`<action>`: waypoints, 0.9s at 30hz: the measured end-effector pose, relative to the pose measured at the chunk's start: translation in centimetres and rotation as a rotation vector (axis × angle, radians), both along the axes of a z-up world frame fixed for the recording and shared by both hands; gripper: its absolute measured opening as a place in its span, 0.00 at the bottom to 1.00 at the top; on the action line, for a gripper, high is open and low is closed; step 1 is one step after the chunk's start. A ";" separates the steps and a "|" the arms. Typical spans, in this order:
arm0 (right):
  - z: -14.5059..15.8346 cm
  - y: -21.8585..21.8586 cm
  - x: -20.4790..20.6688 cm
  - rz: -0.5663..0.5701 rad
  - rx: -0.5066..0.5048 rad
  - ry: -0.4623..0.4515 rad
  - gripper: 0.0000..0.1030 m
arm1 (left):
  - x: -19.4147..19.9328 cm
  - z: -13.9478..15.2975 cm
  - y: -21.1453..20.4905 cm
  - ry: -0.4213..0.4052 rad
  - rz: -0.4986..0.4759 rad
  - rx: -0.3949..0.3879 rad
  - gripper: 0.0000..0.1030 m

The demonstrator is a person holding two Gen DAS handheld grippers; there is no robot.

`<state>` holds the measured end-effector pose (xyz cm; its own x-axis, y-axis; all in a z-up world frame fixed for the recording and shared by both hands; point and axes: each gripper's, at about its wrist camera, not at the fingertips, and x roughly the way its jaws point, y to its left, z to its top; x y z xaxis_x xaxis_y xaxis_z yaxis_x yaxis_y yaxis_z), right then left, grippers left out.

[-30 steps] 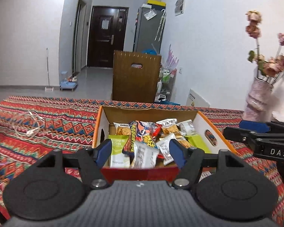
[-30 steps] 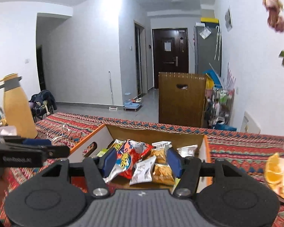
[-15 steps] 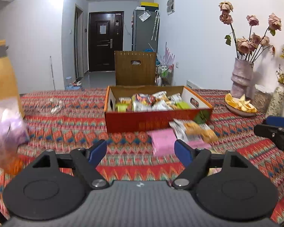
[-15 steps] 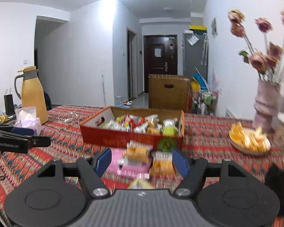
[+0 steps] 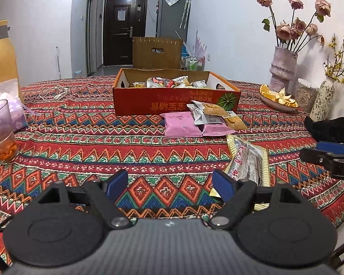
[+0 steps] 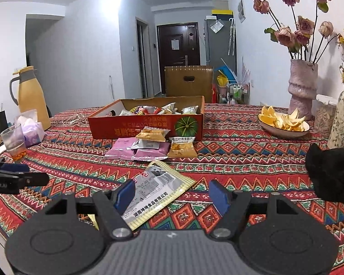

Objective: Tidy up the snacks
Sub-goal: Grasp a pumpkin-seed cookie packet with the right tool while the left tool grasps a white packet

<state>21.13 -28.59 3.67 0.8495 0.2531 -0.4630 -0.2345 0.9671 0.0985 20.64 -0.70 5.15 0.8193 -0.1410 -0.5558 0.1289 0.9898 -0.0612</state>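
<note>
Patterned tablecloth [image 6: 229, 151], yellow-edged snack packet [image 6: 153, 192] flat beneath right tool [image 6: 172, 196], blades apart, gripping nothing.

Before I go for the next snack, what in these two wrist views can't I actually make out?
- Snacks low in the cardboard box: both views, hidden by its near wall.
- Near end of the yellow-edged packet: both views, covered by the claw bodies.
- Pink packets: partly under the cracker packs.
- Right claw: left view, cut off by the edge.
- Black object: unidentifiable, at the frame edge.
</note>
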 end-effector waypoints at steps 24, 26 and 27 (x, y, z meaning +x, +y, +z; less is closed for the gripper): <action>-1.8 8.8 22.6 0.089 -0.011 0.086 0.45 | 8.8 -0.6 2.1 0.013 0.044 -0.009 0.80; -2.3 8.4 23.3 0.088 0.004 0.096 0.44 | 9.9 -0.6 1.6 0.012 0.030 -0.002 0.80; -2.4 7.8 23.5 0.092 0.040 0.106 0.40 | 10.4 -0.7 1.1 0.013 0.022 0.000 0.80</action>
